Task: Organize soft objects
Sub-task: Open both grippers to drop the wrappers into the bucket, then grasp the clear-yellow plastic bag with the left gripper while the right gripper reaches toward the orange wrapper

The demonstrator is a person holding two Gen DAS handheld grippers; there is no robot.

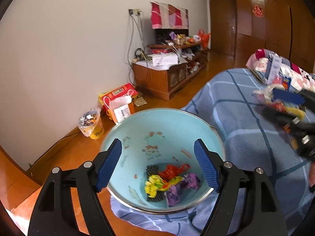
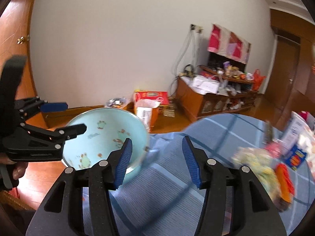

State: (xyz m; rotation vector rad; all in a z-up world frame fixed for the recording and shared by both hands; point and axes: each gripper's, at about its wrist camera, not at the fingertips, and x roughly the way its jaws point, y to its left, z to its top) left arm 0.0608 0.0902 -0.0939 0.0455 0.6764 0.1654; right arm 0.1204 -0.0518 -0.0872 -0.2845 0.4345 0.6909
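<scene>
While both tools are hanging empty above the blue checked cloth, the sorting is sitting between one drop and the next pick

Step in hand: soft scraps (image 1: 169,182) are lying in the bottom of the pale blue bowl (image 1: 137,125), lower centre of the left view; more soft things are waiting in a blurred pile (image 2: 261,169) at the right edge of the right view, so I judge the job partly done

Left gripper (image 1: 157,165): prongs are standing spread wide, framing the bowl's mouth, nothing between them

Right gripper (image 2: 155,159): prongs are standing apart, pinching nothing, only the blanket (image 2: 167,186) showing in the gap

Pose: each tool is pointing forward and tilting downward; the left one is hovering over the bowl, the right one is aiming just right of the bowl's rim

Next move: probably swinging the right gripper toward the pile at lower right, lowering over one piece and closing gently, since crumpled things slip and bunch
</scene>
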